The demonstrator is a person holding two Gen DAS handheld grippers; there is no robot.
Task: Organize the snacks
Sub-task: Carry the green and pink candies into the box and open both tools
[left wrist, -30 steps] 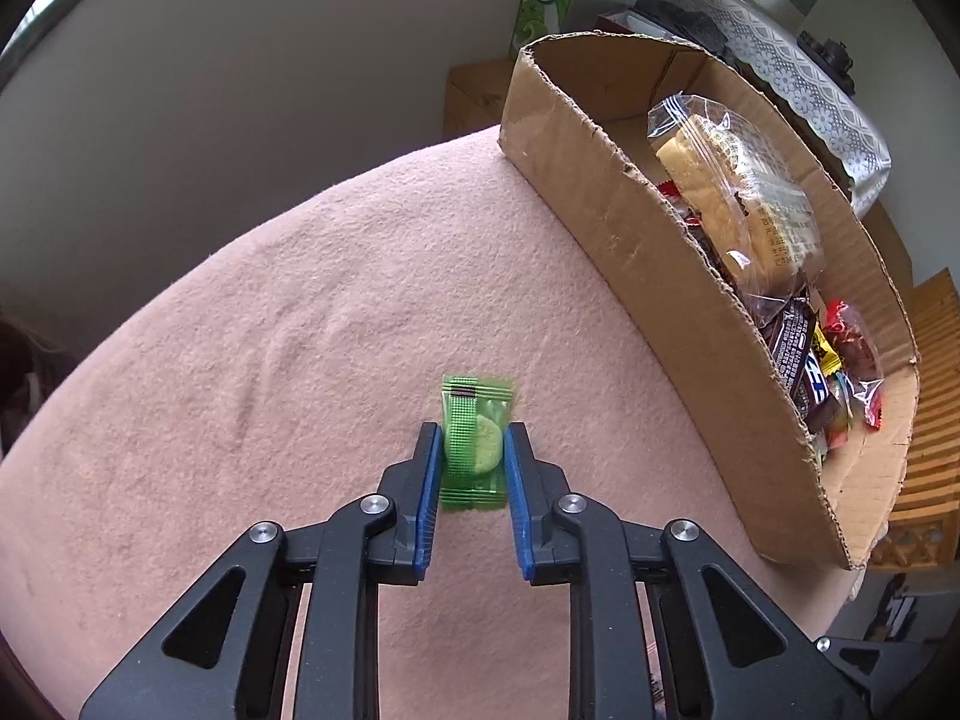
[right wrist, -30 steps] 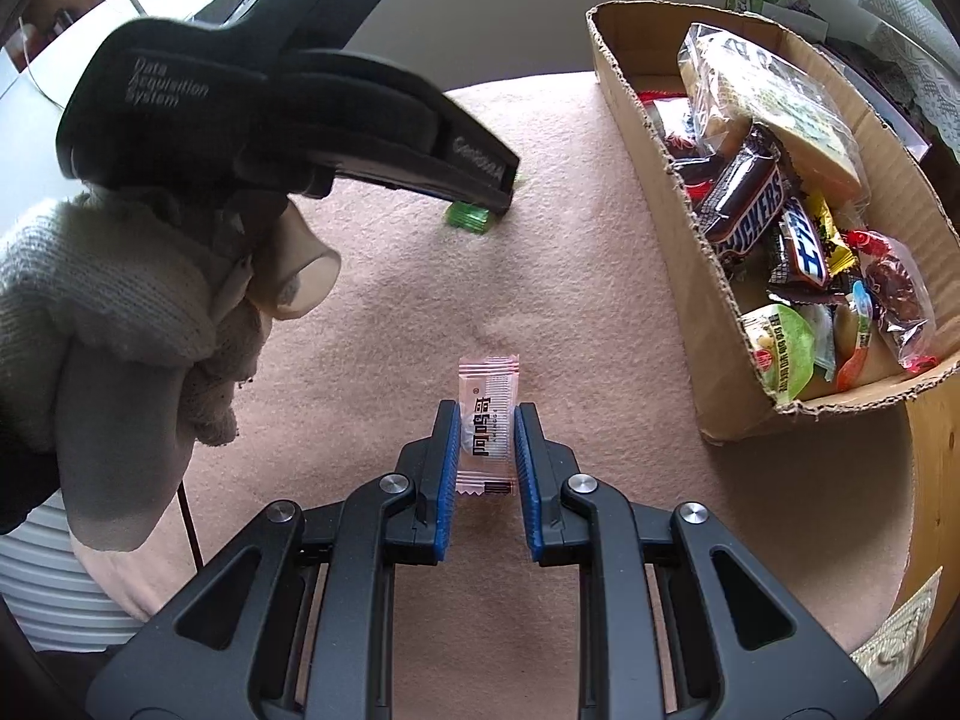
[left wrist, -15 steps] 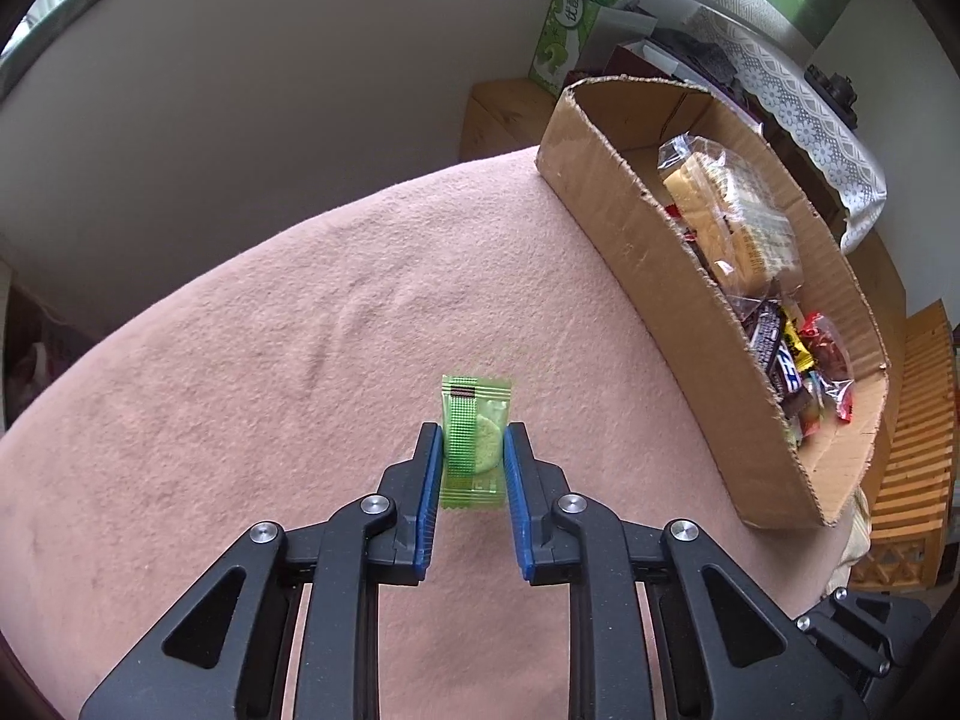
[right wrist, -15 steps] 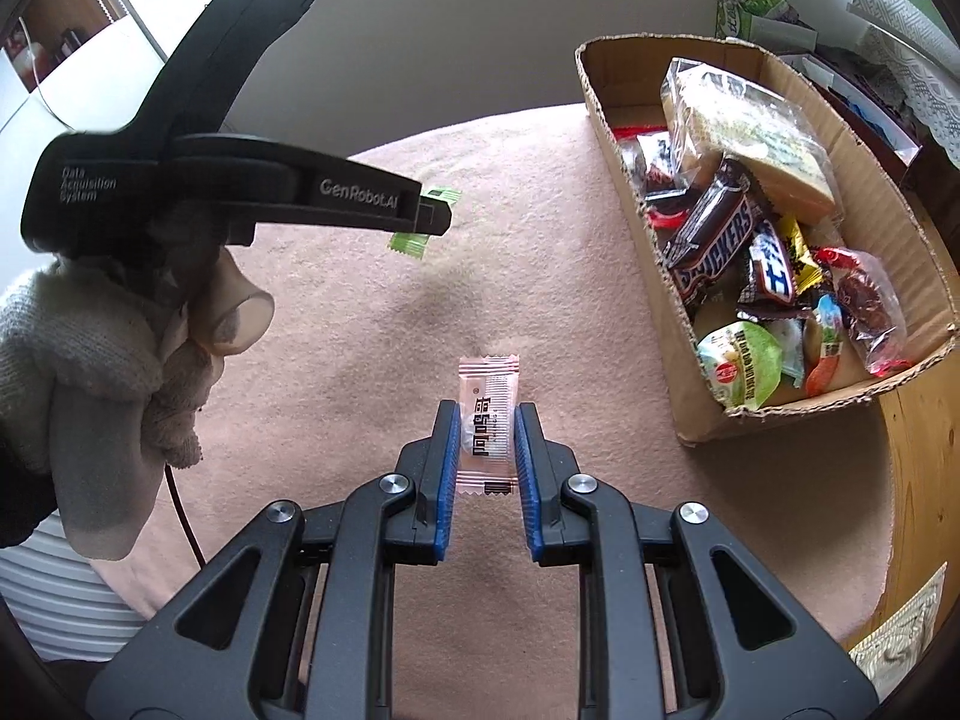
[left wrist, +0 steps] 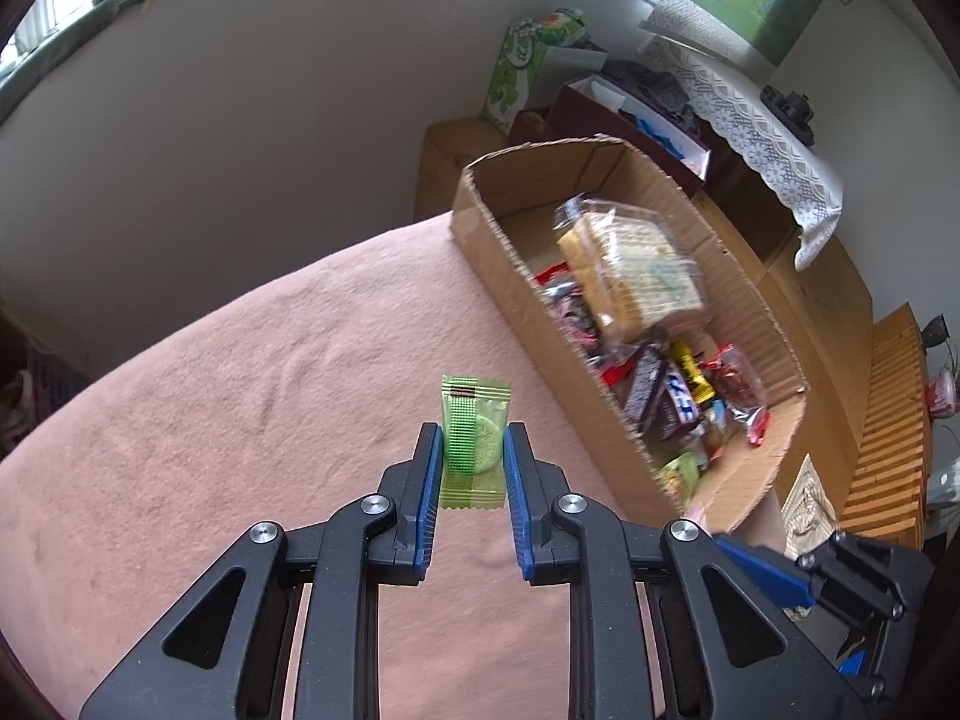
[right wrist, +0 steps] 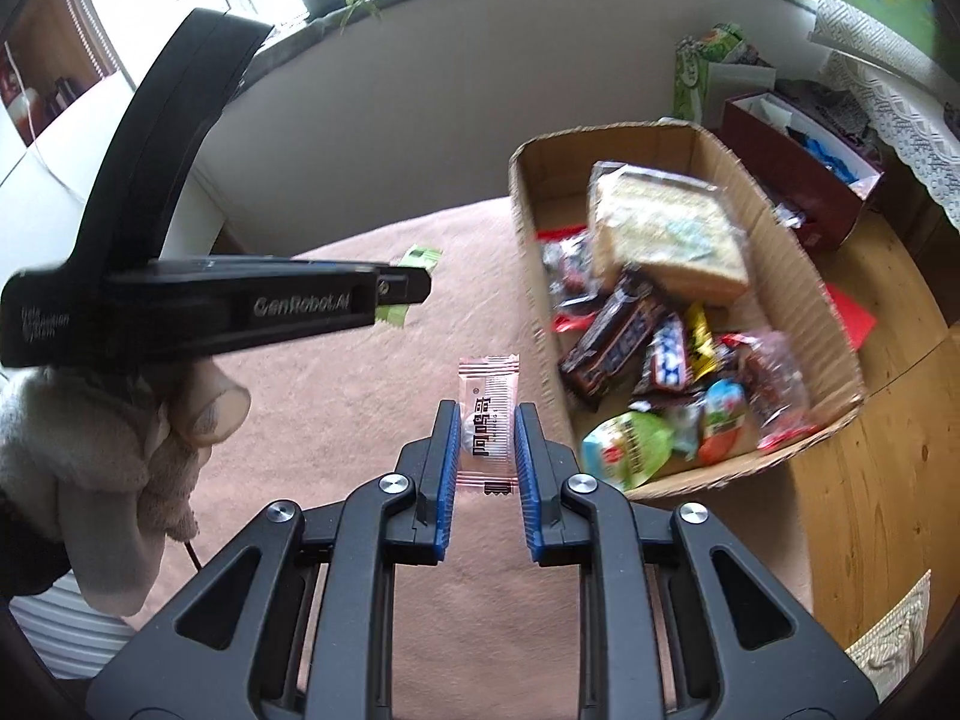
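Two grippers are each pinching a small sweet above the pink cloth: the left gripper is clamping a green packet between its blue pads, and the right gripper is squeezing a pale pink packet. A cardboard box, sitting off to their right, is holding chocolate bars and a bagged cake.

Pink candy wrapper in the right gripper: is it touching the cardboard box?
Apart. The right wrist view shows the pink candy wrapper clamped in the right gripper, with a strip of pink cloth visible between it and the cardboard box wall.
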